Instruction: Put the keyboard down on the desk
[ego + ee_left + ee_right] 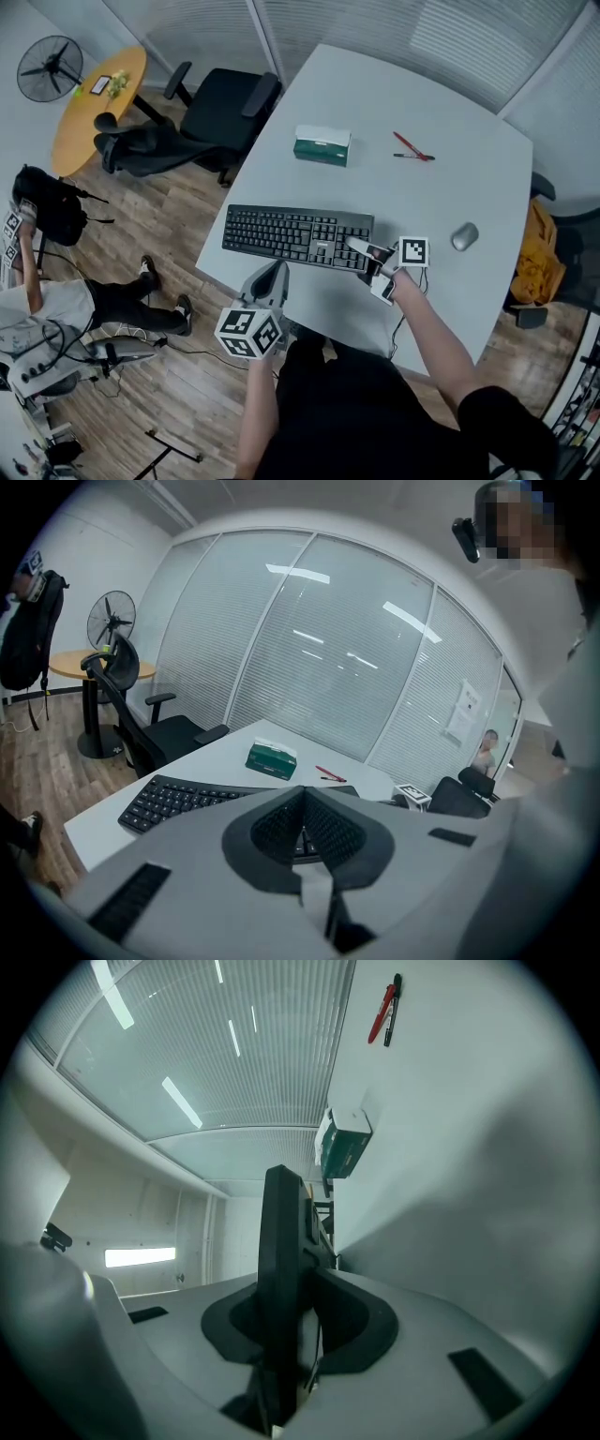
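Two grippers: my right gripper (362,252) clamps the keyboard (291,234) by its right end, set-down on the desk (403,197) nearly done; my left gripper (273,273) is closed, empty. Next: release.

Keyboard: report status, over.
Right gripper clamped on keyboard, right end. Left gripper shut, empty, at near edge of desk. Keyboard low over desk, contact unclear. Mouse, tissue box, pens stand clear.

Desk (394,103): keyboard (291,234), box (322,146), pens (412,148), perhaps mouse (464,236).
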### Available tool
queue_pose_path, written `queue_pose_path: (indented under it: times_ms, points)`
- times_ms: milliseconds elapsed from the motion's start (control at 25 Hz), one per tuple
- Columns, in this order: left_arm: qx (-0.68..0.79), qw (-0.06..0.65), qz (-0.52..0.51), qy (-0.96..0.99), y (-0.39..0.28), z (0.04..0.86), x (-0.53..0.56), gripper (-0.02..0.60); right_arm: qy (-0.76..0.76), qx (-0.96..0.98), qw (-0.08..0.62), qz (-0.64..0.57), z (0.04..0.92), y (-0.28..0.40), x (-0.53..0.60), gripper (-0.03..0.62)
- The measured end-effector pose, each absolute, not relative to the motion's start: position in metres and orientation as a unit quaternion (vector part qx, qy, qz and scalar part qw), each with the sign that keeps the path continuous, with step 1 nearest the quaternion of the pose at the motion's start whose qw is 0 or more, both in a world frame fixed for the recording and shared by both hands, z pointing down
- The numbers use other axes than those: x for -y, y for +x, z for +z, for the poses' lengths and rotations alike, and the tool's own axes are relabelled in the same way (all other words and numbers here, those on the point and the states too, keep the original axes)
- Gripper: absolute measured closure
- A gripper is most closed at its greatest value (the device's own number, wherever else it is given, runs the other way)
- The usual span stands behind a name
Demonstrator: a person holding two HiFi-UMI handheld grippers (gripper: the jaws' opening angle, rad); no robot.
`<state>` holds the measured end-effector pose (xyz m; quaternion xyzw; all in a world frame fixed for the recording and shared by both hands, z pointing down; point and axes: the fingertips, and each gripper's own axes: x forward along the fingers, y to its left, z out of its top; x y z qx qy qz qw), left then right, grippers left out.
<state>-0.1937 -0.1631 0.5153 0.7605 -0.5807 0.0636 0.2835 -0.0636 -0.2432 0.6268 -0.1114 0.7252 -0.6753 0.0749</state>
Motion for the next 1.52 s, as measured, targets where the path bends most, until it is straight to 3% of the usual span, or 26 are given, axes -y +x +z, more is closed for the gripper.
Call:
queue_pose_path:
  times_ms: [560, 880, 960, 1000, 1040, 1520]
  points:
    - [0.573, 0.29, 0.071, 0.763, -0.186, 0.52, 0.167, 0.583, -0.199, -0.727, 0.016, -0.657, 0.649, -0.059, 0.249, 0.51]
    - [0.575, 0.293, 0.074, 0.76, -0.184, 0.519, 0.168, 0.583, -0.253, -0.724, -0.035, -0.641, 0.666, -0.051, 0.251, 0.469]
    - [0.575, 0.294, 0.076, 0.76, -0.184, 0.519, 0.167, 0.583, -0.262, -0.73, -0.05, -0.63, 0.667, -0.051, 0.251, 0.425]
    - [0.574, 0.294, 0.076, 0.76, -0.183, 0.52, 0.167, 0.583, -0.264, -0.734, -0.058, -0.623, 0.667, -0.051, 0.251, 0.354]
    - [0.574, 0.294, 0.076, 0.761, -0.182, 0.52, 0.167, 0.583, -0.267, -0.737, -0.064, -0.618, 0.668, -0.051, 0.251, 0.329]
    - [0.568, 0.297, 0.082, 0.763, -0.185, 0.525, 0.17, 0.583, -0.296, -0.754, -0.17, -0.562, 0.689, -0.06, 0.241, 0.181]
